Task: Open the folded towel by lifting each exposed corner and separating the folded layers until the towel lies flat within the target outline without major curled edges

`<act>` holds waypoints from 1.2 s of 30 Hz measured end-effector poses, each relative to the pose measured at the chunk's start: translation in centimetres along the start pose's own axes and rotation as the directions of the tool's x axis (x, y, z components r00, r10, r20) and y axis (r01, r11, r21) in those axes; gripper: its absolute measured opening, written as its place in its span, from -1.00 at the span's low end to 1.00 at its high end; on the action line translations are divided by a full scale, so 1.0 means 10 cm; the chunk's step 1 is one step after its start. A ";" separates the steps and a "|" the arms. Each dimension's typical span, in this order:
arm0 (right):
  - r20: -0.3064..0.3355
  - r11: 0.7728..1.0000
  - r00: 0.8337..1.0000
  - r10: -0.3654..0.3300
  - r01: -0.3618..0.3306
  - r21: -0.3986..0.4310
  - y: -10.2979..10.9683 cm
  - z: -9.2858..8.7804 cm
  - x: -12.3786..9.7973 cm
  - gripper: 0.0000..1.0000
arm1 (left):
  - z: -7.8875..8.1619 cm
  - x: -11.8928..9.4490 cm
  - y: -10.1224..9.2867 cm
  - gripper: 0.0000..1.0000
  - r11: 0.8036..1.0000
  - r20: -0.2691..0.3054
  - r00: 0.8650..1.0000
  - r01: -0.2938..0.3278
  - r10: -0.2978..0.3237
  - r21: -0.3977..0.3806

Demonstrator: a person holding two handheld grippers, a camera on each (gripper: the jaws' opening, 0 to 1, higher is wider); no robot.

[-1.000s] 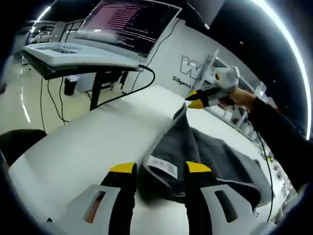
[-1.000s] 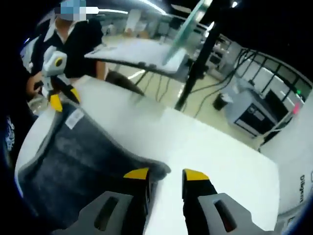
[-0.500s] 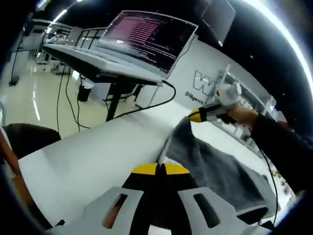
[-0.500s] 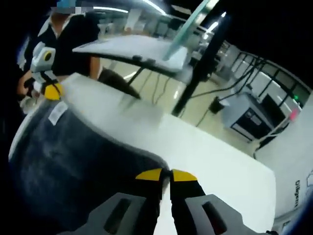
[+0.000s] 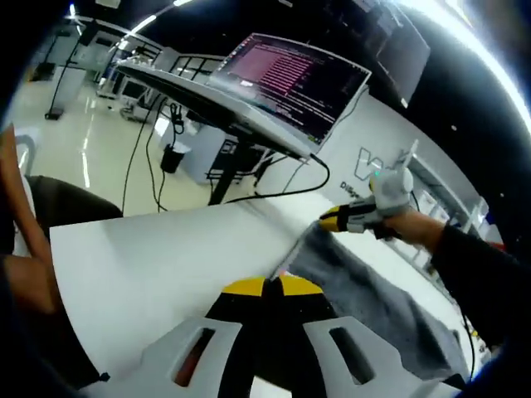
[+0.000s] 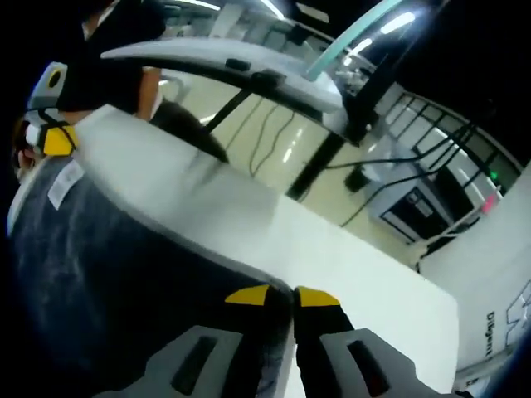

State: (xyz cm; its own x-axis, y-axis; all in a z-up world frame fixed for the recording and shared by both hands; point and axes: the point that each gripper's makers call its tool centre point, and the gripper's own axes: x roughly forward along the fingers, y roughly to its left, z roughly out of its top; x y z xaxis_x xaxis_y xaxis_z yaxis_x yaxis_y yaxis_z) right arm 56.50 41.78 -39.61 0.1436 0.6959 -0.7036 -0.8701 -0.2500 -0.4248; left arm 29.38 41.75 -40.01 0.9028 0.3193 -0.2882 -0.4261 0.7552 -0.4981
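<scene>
A dark grey towel hangs stretched between the two grippers above the white table. My left gripper is shut on one corner of it, yellow tips pressed together. In the left gripper view the right gripper, held by a hand, pinches the far corner. My right gripper is shut on the towel's edge. In the right gripper view the left gripper holds the other corner, beside the white label.
An open laptop sits on a raised stand behind the table, with a cable running down onto it. The stand's dark leg rises past the table's far edge. A person's sleeve crosses at the right.
Both grippers were open around the towel's corners a second ago, then shut on them. Since then they have lifted the towel's edge and drawn it taut between them.
</scene>
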 end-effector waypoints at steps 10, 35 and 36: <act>0.041 0.970 0.978 -0.205 0.198 0.144 -0.30 0.13 -0.36 0.39 | 0.36 0.01 -0.20 0.61 0.966 0.146 0.989 -0.056 0.020 0.251; 0.061 0.581 0.662 -0.747 0.605 0.544 0.19 -0.56 -4.03 0.99 | 0.66 0.06 -1.67 0.99 0.681 -0.078 0.862 0.449 -0.502 0.579; 0.057 0.562 0.642 -0.764 0.620 0.548 0.29 -0.63 -4.21 0.99 | 0.71 0.04 -1.73 0.99 0.670 -0.075 0.851 0.460 -0.519 0.582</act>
State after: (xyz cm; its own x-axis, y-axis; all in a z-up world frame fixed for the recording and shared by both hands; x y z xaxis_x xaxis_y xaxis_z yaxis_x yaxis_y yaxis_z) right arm 50.89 7.51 -14.85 0.7305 0.6762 -0.0949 -0.6580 0.6600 -0.3625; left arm 37.54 32.83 -25.71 0.9854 -0.1633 -0.0482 0.1640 0.9864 0.0099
